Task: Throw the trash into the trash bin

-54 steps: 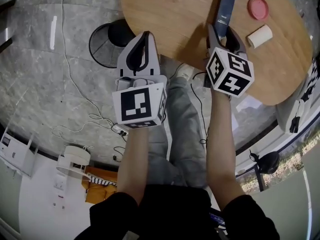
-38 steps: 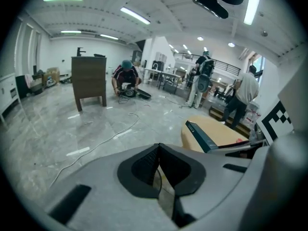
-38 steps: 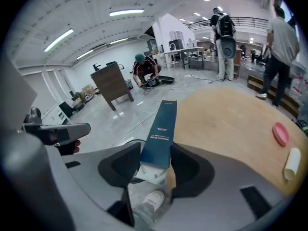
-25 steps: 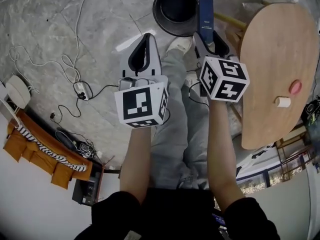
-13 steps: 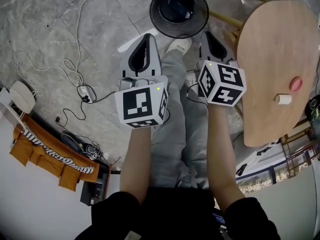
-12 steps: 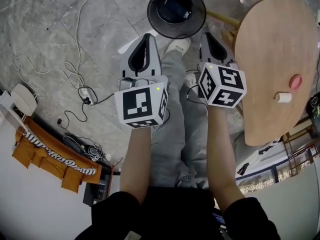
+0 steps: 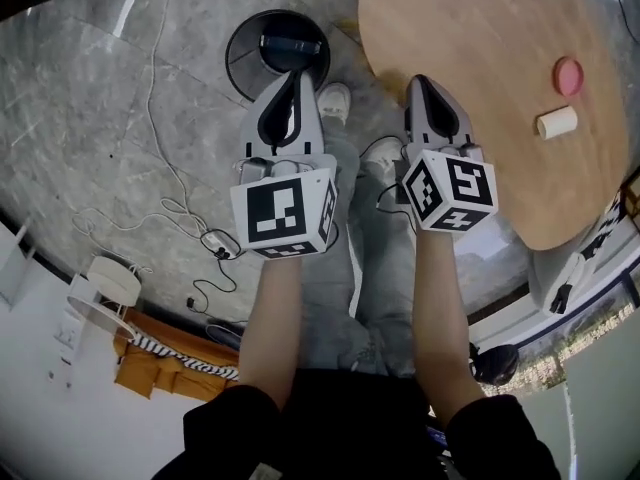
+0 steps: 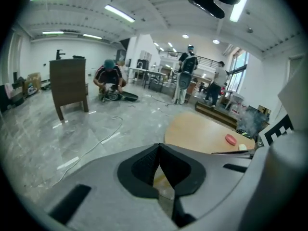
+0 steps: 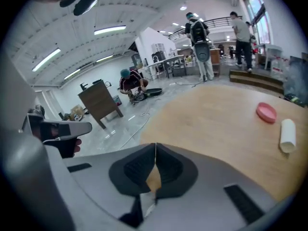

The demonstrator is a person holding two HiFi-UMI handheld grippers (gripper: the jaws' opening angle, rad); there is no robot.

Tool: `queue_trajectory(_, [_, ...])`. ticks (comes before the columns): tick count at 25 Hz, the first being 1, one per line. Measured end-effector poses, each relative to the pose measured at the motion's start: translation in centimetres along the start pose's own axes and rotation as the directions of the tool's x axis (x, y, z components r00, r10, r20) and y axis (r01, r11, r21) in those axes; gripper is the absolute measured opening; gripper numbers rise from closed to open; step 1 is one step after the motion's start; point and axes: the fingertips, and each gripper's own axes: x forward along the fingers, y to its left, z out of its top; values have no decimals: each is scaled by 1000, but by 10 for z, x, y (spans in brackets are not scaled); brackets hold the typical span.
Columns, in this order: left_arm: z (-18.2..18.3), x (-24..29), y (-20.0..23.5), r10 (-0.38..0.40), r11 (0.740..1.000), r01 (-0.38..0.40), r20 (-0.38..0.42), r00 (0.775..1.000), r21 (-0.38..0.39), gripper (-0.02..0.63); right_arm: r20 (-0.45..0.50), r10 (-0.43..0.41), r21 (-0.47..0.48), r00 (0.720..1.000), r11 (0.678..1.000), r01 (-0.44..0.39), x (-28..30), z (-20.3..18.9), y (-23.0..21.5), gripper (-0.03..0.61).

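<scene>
Lying in the bin (image 7: 238, 68), top of the head view, is a dark blue box (image 7: 291, 43), flat across the inside. The bin stands on grey marble floor (image 7: 100, 118), left of the round wood table (image 7: 470, 58) and apart from its edge.

L gripper (image 7: 291, 78) is held out in front of the person. Its tip overlaps the bin's near rim in the head view; how high above it can't be told. In the L gripper view its black pads (image 8: 144, 165) are pressed together at the tips w/ nothing between them, only a sliver of background showing behind the tips.

R gripper (image 7: 421, 81) is alongside, tip over the table's near edge. Its pads (image 9: 139, 170) also meet at the tips, jaws pressed together and empty.

On the table, well apart from both grippers: a pink disc (image 7: 568, 75) and a white roll (image 7: 557, 122), near each other, not touching.

The person's shoes (image 7: 335, 98) show on the floor btwn the two grippers. A white cable (image 7: 160, 138) runs across the floor to a power strip (image 7: 215, 243).

Bkgd of the L gripper view: a person crouching (image 8: 109, 78) to the right of a dark cabinet (image 8: 69, 85), w/ other people standing (image 8: 186, 69) farther back.
</scene>
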Motion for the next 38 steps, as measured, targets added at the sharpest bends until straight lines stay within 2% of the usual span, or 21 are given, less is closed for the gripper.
queue_trajectory(6, [15, 36, -99, -180, 974, 185, -45, 983, 134, 2, 70, -189, 102, 979, 978, 182, -42, 11, -93, 12])
queue_trajectory(12, [12, 67, -204, -328, 908, 346, -112, 938, 235, 2, 115, -326, 137, 938, 941, 310, -79, 19, -181, 12])
queue_trajectory(16, [10, 82, -258, -387, 870, 413, -146, 910, 269, 2, 133, -365, 100, 921, 930, 354, -92, 30, -226, 14])
queue_trajectory(20, [8, 97, -299, -419, 841, 450, -166, 893, 301, 2, 126, -367, -6, 922, 929, 371, -90, 41, -257, 14])
queue_trajectory(25, [10, 113, -329, -441, 822, 473, -169, 881, 317, 2, 48, -348, -235, 936, 907, 350, -69, 46, -285, 15])
queue_trajectory(27, [10, 115, -335, -445, 820, 476, -169, 880, 319, 2, 15, -342, -340, 939, 882, 327, -61, 49, -292, 17])
queue_trajectory(30, [7, 114, -334, -441, 820, 473, -172, 881, 321, 2, -17, -345, -484, 938, 824, 294, -51, 50, -298, 18])
queue_trajectory(34, [5, 111, -319, -419, 832, 455, -176, 891, 317, 2, -63, -343, -610, 937, 757, 236, -36, 45, -301, 40])
queue_trajectory(38, [9, 110, -303, -397, 846, 432, -171, 902, 312, 2, -100, -339, -631, 935, 749, 204, -24, 42, -305, 40])
